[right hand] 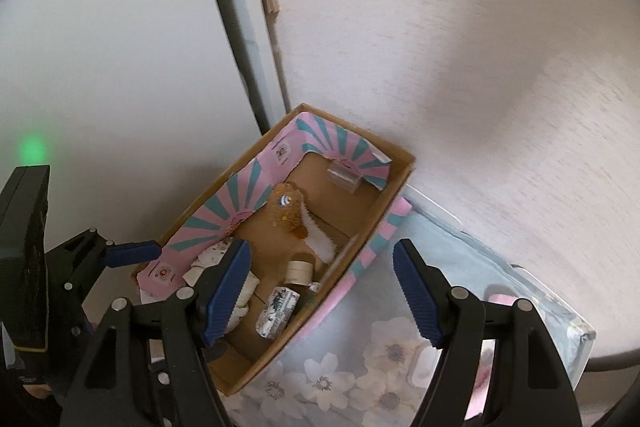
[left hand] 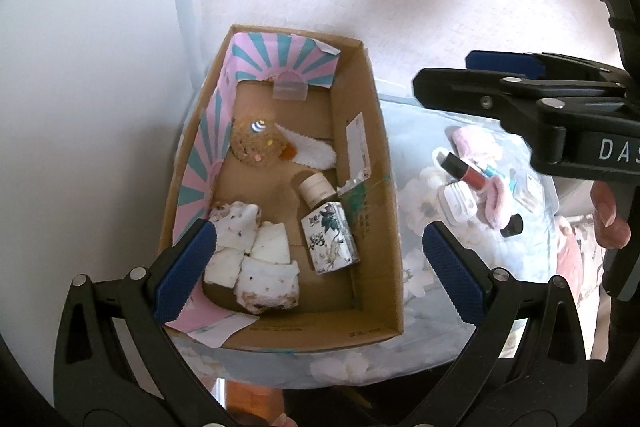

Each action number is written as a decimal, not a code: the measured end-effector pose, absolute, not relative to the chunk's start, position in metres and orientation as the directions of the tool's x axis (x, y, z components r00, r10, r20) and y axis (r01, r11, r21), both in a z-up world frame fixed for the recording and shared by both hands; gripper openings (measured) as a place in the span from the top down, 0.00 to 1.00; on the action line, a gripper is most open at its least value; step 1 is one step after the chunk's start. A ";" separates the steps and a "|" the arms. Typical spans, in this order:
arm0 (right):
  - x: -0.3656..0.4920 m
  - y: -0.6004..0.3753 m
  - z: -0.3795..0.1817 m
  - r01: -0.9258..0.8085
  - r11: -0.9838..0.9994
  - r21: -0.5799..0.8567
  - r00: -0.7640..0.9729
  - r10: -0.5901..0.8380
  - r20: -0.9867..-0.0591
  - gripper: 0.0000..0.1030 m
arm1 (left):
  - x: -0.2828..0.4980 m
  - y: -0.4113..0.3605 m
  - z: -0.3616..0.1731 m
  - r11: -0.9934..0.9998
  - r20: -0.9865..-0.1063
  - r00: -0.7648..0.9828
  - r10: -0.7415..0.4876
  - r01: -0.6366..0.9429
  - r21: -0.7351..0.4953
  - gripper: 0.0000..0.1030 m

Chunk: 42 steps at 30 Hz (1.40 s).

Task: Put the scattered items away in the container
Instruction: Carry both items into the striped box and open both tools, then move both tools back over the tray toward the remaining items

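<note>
Nearest, the left gripper point(left hand: 316, 267) hangs empty with its blue pads spread wide over the brown cardboard box with pink-and-teal striped lining point(left hand: 384, 227), which already holds white cloth squares point(left hand: 256, 259) and a small printed bottle point(left hand: 330, 243). The right gripper point(right hand: 320, 291) is likewise parted and empty. Farther right on the floral cloth point(left hand: 420, 267) lies the red lip-gloss tube with black cap point(left hand: 466, 169), outside the box (light, rigid, likely slippery); gripping across its mid-barrel looks safest.

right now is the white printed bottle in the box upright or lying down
Lying down. The white printed bottle rests on its side on the cardboard box floor, beige cap toward the far end.
</note>
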State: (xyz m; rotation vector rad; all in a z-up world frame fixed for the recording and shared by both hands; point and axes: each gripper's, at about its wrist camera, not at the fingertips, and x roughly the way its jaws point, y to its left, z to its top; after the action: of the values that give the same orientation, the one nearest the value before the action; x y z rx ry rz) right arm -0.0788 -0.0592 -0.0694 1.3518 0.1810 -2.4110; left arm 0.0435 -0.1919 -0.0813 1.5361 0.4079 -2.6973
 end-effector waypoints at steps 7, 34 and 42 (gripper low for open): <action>-0.066 -0.027 -0.059 0.309 -0.949 0.057 -0.515 -0.217 -0.829 0.33 | 0.039 -0.176 -0.075 -0.973 -0.847 -0.518 0.119 0.109 -0.203 0.00; 0.039 0.202 -0.024 -0.093 -0.993 0.074 -0.644 0.003 -0.765 0.32 | -0.023 -0.049 -0.049 -0.981 -0.839 -0.509 0.194 -0.088 -0.174 0.00; 0.066 0.276 -0.081 -0.112 -0.987 0.116 -0.597 -0.026 -0.802 0.32 | -0.053 0.004 -0.086 -0.971 -0.870 -0.438 0.227 -0.175 -0.165 0.00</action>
State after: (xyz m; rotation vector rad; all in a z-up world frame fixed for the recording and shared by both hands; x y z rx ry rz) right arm 0.0661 0.2765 -0.0810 1.4297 -0.2462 -2.8406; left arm -0.0532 0.0044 -0.0864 1.7579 0.0847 -2.8845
